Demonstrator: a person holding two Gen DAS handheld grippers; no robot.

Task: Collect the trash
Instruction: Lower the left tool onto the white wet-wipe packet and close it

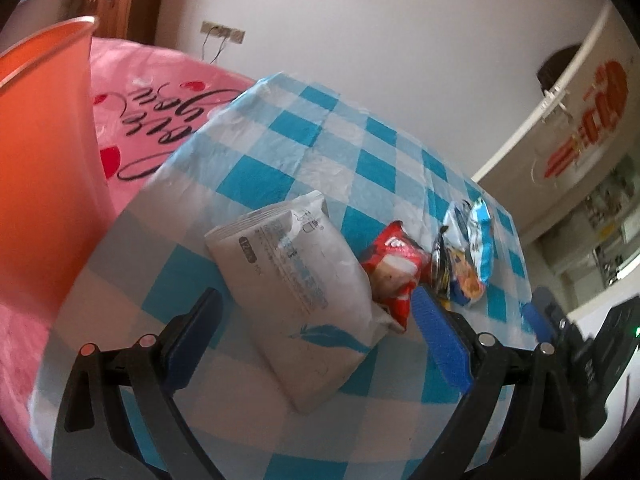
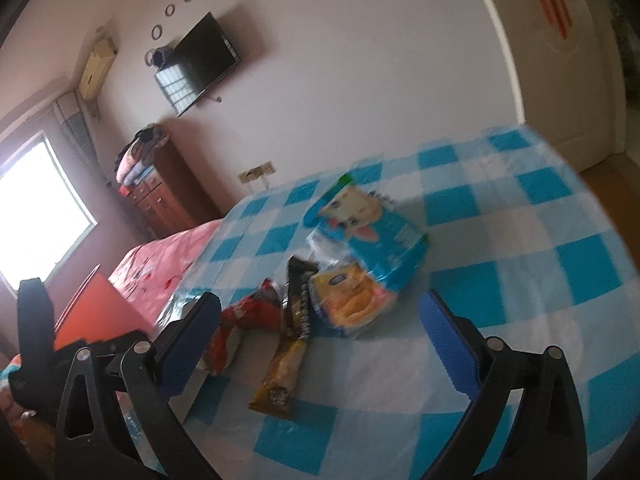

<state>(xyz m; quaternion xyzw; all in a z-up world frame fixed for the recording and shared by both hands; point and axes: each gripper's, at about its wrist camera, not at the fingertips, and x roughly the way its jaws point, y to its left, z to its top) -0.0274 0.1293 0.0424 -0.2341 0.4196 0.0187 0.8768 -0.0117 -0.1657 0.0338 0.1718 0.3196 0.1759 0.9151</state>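
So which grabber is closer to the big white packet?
Left. The left gripper is open around the white packet. The right gripper is further along, by the snack wrappers.

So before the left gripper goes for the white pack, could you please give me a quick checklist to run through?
1. Left gripper open: ok, jaws stand wide apart.
2. White pack between its fingers: ok, it lies in the gap, not yet touched.
3. Pack free of other trash: not ok, the red wrapper looks tucked against its far edge.
4. Orange bin near: ok, on the left beside the table; its inside cannot be seen.
5. Right gripper out of the way: ok, open and empty over the other wrappers.
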